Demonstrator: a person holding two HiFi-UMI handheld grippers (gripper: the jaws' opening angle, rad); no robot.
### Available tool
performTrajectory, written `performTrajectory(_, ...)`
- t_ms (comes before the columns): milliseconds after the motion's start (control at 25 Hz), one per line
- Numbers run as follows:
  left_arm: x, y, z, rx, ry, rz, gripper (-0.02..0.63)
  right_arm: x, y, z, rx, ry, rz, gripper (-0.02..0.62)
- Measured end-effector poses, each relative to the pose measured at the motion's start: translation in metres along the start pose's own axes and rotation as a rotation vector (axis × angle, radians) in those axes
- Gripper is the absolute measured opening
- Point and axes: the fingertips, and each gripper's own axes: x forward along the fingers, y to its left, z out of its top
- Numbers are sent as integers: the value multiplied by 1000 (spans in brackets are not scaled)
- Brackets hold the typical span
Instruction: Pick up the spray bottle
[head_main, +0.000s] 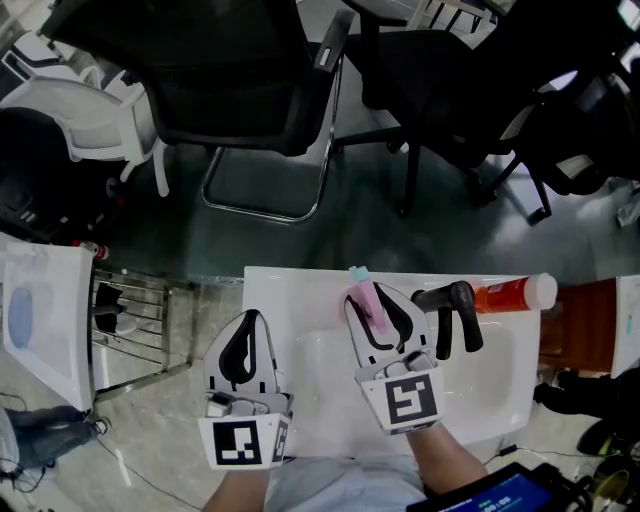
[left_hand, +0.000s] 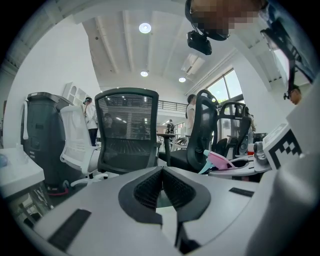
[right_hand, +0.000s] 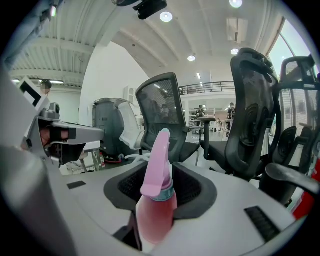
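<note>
A pink spray bottle (head_main: 366, 301) with a pale teal nozzle tip lies on the white table (head_main: 300, 290), head pointing away from me. My right gripper (head_main: 383, 300) straddles it. In the right gripper view the bottle's pink body (right_hand: 156, 212) fills the gap between the two black pads, and its trigger head rises ahead of the gripper (right_hand: 160, 180). To the left, my left gripper (head_main: 250, 318) rests on the table with its jaws together and nothing in them (left_hand: 161, 172). The left gripper view also catches the bottle's head (left_hand: 220, 161) at the right.
A black trigger-handled tool (head_main: 452, 312) and an orange bottle with a white cap (head_main: 512, 293) lie right of the right gripper. Black office chairs (head_main: 240, 80) stand beyond the table's far edge. A wire rack (head_main: 140, 320) sits left of the table.
</note>
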Motion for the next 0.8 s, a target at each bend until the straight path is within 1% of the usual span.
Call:
performTrajectory(400, -4, 1, 11, 2, -25, 8, 15, -3, 0, 5, -2, -5, 2, 149)
performTrajectory(800, -24, -6, 26, 14, -54, 17, 15, -24, 9, 31, -12, -70, 20, 147)
